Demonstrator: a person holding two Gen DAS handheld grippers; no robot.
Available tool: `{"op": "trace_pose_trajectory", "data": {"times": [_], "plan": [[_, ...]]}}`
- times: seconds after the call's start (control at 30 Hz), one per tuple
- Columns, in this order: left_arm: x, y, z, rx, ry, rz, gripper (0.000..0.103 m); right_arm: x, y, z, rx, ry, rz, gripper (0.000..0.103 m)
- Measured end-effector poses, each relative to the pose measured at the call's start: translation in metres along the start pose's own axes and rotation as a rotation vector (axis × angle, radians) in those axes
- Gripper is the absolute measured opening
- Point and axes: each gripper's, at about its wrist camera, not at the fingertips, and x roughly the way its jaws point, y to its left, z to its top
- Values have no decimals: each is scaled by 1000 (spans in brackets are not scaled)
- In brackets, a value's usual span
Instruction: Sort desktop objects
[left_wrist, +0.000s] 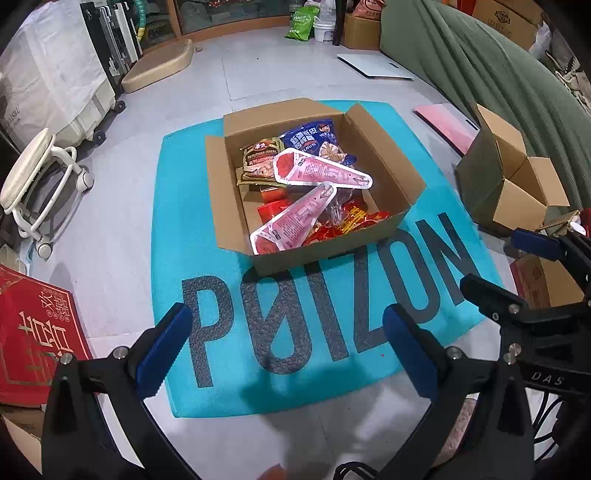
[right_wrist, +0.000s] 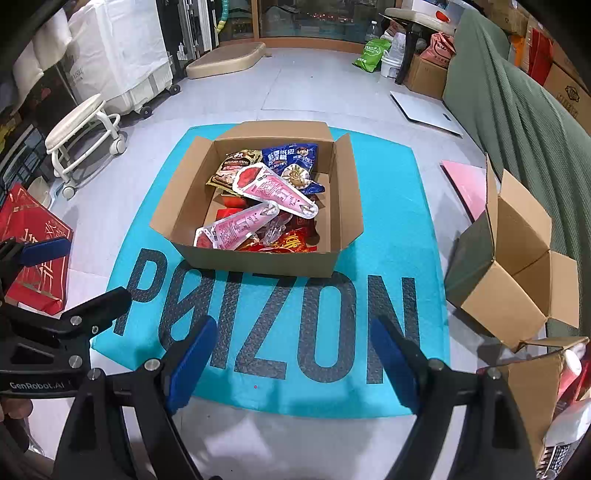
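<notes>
Left wrist view: left gripper (left_wrist: 284, 354) fingers spread wide, empty, above the teal mat (left_wrist: 436, 177); cardboard box (left_wrist: 332, 254) of snack packets (left_wrist: 321, 170) lies well ahead. Right gripper (right_wrist: 295, 363) likewise spread, empty.

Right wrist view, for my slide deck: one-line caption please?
Open right gripper hovers over teal mat, facing a cardboard box of snack packets.

Light: even, indoor, bright | Shadows: soft, on teal mat (left_wrist: 424, 122) near edge | Focus: sharp centrally | Distortion: strong fisheye bending, dark corners.
</notes>
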Motion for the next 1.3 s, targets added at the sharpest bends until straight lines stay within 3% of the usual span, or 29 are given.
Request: {"op": "trace_pose_trajectory", "data": {"times": [1.3], "plan": [[10,4,-1,-20,28,-14,103,5,2,0,-9,24,-1,86]]}}
